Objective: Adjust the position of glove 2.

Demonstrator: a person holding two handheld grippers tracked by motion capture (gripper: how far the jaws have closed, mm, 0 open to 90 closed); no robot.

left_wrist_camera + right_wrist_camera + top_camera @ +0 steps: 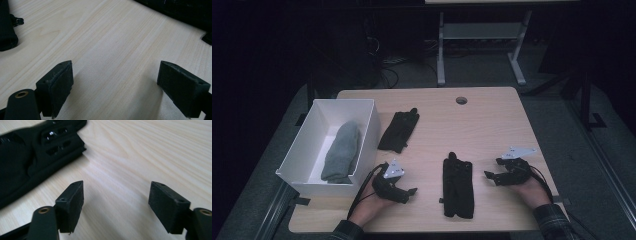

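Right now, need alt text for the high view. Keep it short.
Two hand-held tongs, left and right, rest open on a light wooden table, flanking a black folded fabric item between them. A second black fabric item lies farther back, beside a white box at the left holding a grey sock.

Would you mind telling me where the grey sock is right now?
In the high view, the grey sock lies inside the white box at the table's left edge, left of the farther black sock and beyond the left gripper.
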